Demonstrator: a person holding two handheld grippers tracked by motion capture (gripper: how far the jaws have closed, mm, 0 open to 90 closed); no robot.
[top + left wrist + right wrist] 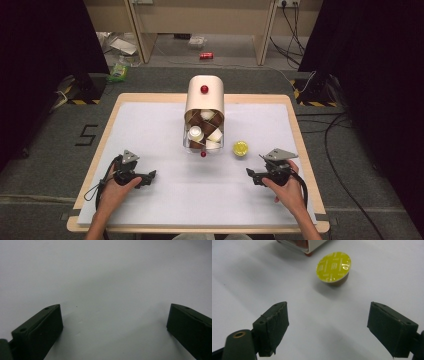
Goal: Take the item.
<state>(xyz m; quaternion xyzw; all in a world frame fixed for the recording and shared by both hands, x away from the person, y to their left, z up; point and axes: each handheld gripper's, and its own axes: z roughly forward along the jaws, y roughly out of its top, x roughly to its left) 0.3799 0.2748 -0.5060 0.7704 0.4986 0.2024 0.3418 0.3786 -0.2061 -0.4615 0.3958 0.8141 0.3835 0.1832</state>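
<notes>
The likely step in hand is picking up the yellow-lidded capsule (333, 268), which sits on the white tabletop (150, 125) just right of the capsule drawer (204, 131) and just beyond the right gripper (254, 177). That gripper rests low with its jaws spread wide and nothing between them. To do the pickup well, it should move forward and slightly right in its own view until the capsule sits centred between the jaws, then close on the tapered brown body below the lid rim, not on the foil itself (which looks thin and could dent). A light squeeze would suit, since the capsule is small, round and probably slippery.

The left gripper (146, 179) lies near the left side of the tabletop, jaws likewise wide apart and empty over bare surface.

The capsule's lid is matte yellow foil with faint printing. The drawer is clear plastic with brown dividers, holding several white and brown cups, and it projects toward the person from a cream, round-topped housing (205, 95) with a red knob (204, 89). A second small red knob (203, 154) marks the drawer's near edge. The tabletop covering is smooth and white, edged in pale wood.
</notes>
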